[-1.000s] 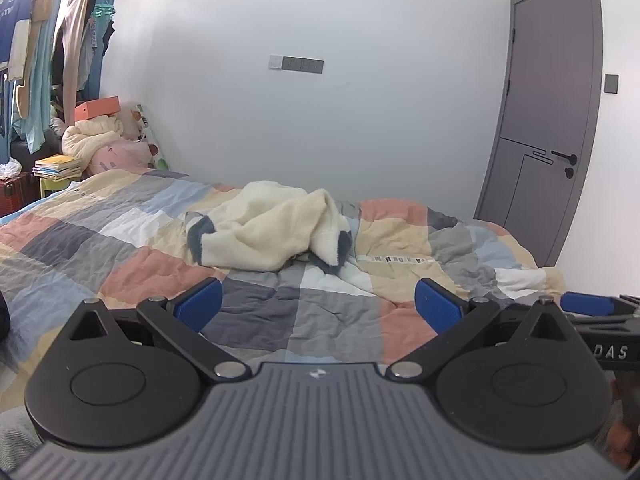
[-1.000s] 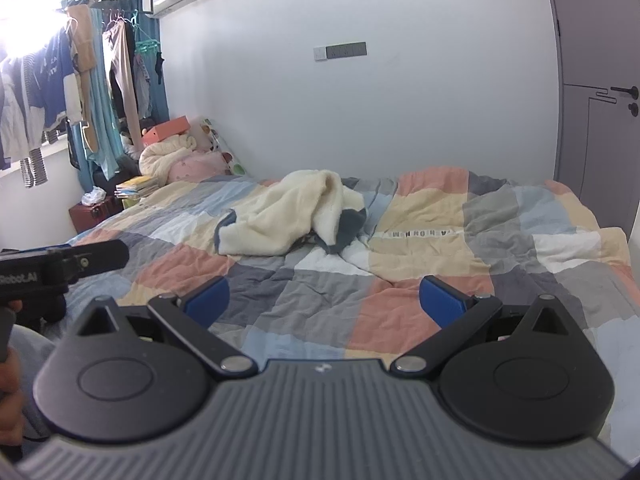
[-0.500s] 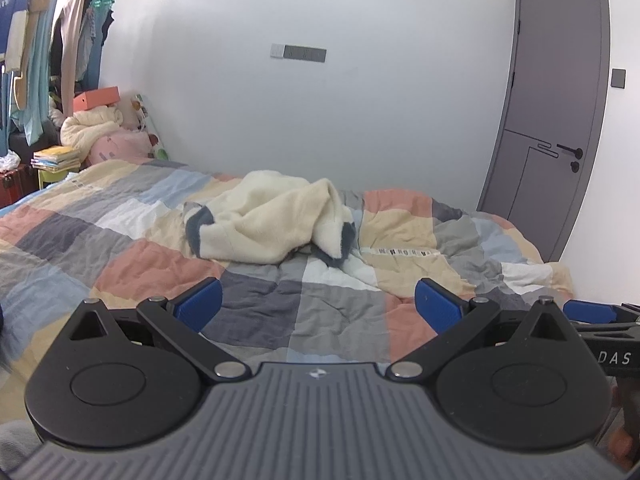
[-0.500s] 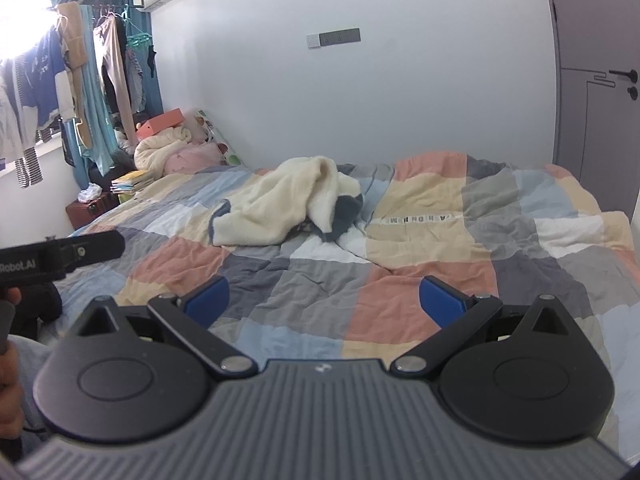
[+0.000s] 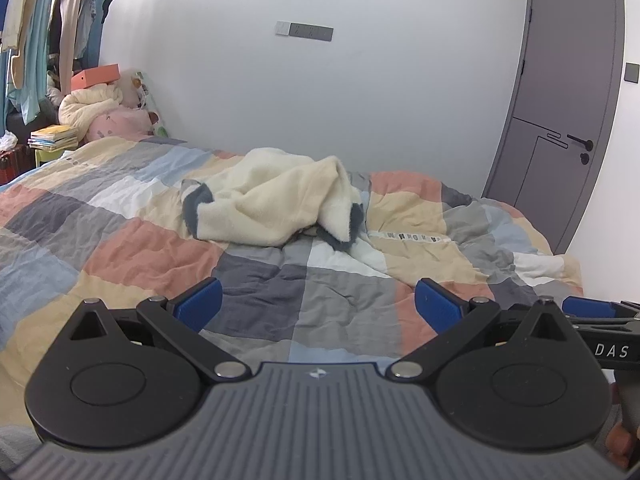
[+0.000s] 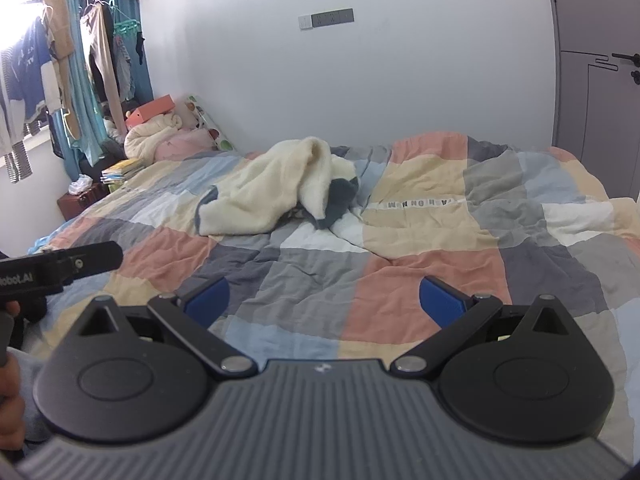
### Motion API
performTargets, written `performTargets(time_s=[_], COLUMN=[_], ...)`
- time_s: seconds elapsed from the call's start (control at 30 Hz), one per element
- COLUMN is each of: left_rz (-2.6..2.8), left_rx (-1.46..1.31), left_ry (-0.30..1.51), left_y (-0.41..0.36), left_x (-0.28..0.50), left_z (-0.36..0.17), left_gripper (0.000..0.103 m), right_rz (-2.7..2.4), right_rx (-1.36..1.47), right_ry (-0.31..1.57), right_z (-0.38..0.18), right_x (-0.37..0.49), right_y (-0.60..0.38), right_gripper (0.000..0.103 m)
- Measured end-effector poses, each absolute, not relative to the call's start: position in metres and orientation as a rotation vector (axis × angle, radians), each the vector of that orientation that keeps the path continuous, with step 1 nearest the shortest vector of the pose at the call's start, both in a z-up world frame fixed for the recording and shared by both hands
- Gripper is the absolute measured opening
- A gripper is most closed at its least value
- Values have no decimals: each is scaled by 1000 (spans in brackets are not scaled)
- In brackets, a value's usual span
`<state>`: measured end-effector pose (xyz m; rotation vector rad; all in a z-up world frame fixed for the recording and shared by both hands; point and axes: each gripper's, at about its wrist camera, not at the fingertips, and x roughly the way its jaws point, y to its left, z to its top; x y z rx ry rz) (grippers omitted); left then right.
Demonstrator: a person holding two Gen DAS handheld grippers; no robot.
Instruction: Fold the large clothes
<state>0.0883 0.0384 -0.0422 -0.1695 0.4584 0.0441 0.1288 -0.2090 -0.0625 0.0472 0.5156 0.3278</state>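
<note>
A cream fleece garment with dark blue-grey cuffs (image 5: 276, 204) lies crumpled in the middle of the bed; it also shows in the right wrist view (image 6: 276, 192). My left gripper (image 5: 318, 302) is open and empty, above the near part of the bed, well short of the garment. My right gripper (image 6: 326, 300) is open and empty, also short of the garment. The right gripper's blue fingertip shows at the right edge of the left wrist view (image 5: 588, 307). The left gripper's body shows at the left of the right wrist view (image 6: 60, 266).
A patchwork checked duvet (image 5: 132, 248) covers the bed (image 6: 420, 280). Pillows and an orange box (image 5: 96, 76) are piled at the head. Clothes hang on a rack at left (image 6: 60, 72). A grey door (image 5: 568, 112) stands at right. A white wall runs behind.
Both grippers have moved forward toward the bed and tilted slightly down; the garment looks larger and nearer. Both stay open.
</note>
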Motion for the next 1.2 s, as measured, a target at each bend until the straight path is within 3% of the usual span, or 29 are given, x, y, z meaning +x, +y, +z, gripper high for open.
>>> performTargets(time_s=[1.2], left_rz=[42], left_rx=[-160], left_ry=[469], left_y=[46], left_x=[114], left_z=[-59], left_gripper=[103], right_rz=[320], right_rx=[73], right_ry=[555], right_z=[-86], right_x=[158], right_y=[-213], right_gripper=[103])
